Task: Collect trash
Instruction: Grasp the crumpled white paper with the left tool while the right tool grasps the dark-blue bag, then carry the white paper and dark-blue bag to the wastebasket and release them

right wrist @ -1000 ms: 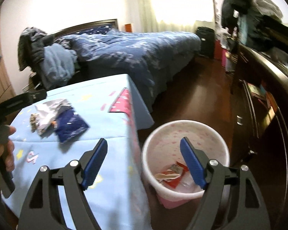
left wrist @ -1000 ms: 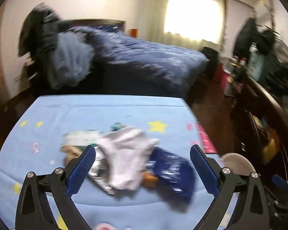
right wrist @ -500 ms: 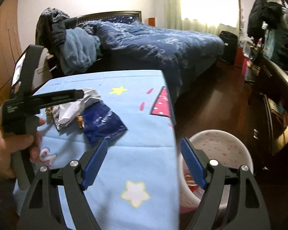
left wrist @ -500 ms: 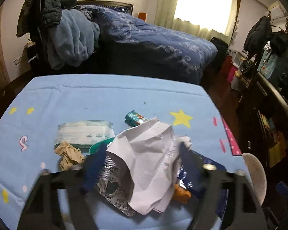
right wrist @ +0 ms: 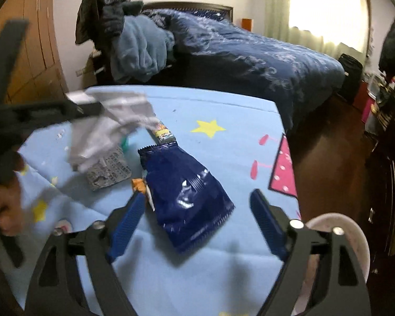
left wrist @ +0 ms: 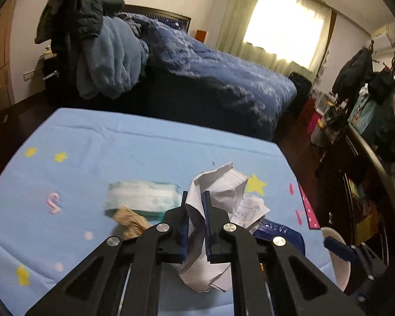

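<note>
The left gripper (left wrist: 195, 205) is clenched on a crumpled white paper (left wrist: 225, 188), its blue pads pressed against the sheet from both sides; the paper bulges above the fingertips and hangs in a fold below them, over the blue cloth (left wrist: 118, 152) that covers the table; in the right view the same paper (right wrist: 110, 129) shows blurred, and whether it has cleared the cloth cannot be told; just beside it on the cloth lie a teal-and-white wipes pack (left wrist: 142, 197) and a tan wad (left wrist: 130, 222), the wad touching the pack's near edge; a dark blue bag (right wrist: 187, 194) lies flat to the right of the paper, with a silver blister sheet (right wrist: 109, 168) and a small orange wrapper (right wrist: 139, 184) at its left edge and a small printed wrapper (right wrist: 163, 131) at its far end; the right gripper (right wrist: 196, 218) is released, its jaws spread wide on either side of the bag's near end, gripping nothing; a pale pink bin (right wrist: 337, 226) stands at the table's right edge, just beside the right finger; a bed (left wrist: 218, 71) with a blue quilt lies beyond.
</note>
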